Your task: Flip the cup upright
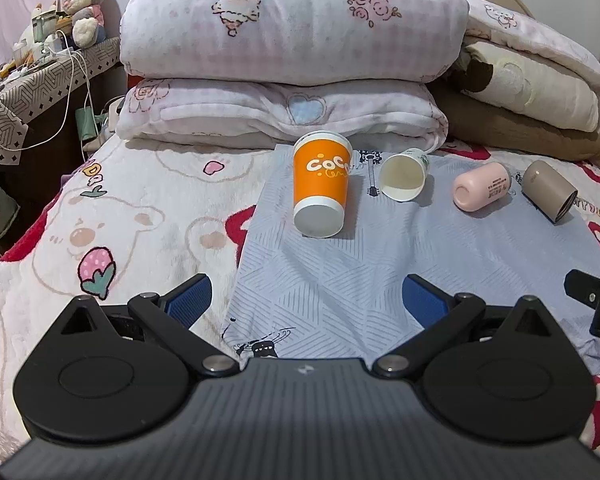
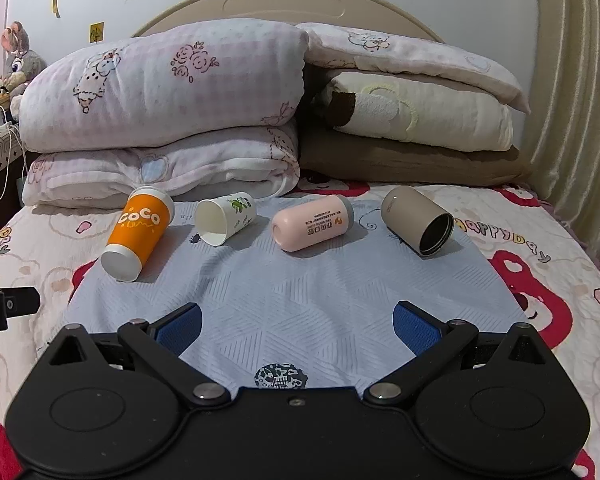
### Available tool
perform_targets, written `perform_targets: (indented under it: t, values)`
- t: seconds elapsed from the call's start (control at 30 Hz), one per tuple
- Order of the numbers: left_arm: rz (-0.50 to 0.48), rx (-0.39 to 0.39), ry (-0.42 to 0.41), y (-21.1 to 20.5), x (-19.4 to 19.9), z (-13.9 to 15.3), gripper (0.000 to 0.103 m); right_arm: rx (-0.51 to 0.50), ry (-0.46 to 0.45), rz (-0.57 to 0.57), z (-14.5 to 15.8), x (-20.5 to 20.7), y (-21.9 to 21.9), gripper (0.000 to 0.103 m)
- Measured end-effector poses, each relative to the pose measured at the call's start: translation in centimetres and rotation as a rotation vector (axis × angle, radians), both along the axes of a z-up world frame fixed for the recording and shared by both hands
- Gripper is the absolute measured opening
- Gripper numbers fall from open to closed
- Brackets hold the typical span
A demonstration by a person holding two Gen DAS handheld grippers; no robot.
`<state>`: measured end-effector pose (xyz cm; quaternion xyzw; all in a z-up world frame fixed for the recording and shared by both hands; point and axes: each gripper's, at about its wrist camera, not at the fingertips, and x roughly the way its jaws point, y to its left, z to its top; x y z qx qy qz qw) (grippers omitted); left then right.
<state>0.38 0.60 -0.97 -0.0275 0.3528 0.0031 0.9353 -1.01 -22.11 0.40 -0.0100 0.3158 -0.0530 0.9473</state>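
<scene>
Orange cup, pink cup, blue-grey striped cloth

Four cups lie toppled in a row across the grey-blue cloth: orange cup, small white paper cup, pink cup, tan cup. Gaps show between all; narrowest between orange and white. Cloth in front of them bare, open approach from the near side. Stacked quilts wall off the far side, just behind the orange cup.

bed, grey cloth, folded quilts
</scene>
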Motion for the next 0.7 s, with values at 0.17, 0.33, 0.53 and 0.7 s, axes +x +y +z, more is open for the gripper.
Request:
perform_targets:
  t: [0.17, 0.33, 0.53, 0.7]
  values:
    - [0.005, -0.006, 0.004, 0.08, -0.09, -0.2, 0.103, -0.002, 0.005, 0.002, -0.01, 0.09, -0.03, 0.103]
    - [0.008, -0.004, 0.018, 0.06, -0.07, -0.52, 0.103, -0.004, 0.006, 0.001, -0.06, 0.1, 0.0, 0.103]
    - [0.013, 0.003, 0.026, -0.06, 0.09, -0.47, 0.103, -0.007, 0.008, 0.001, -0.17, 0.14, 0.1, 0.103]
    - [0.013, -0.003, 0.038, 0.05, 0.2, -0.53, 0.103, -0.011, 0.01, 0.004, -0.29, 0.1, 0.11, 0.103]
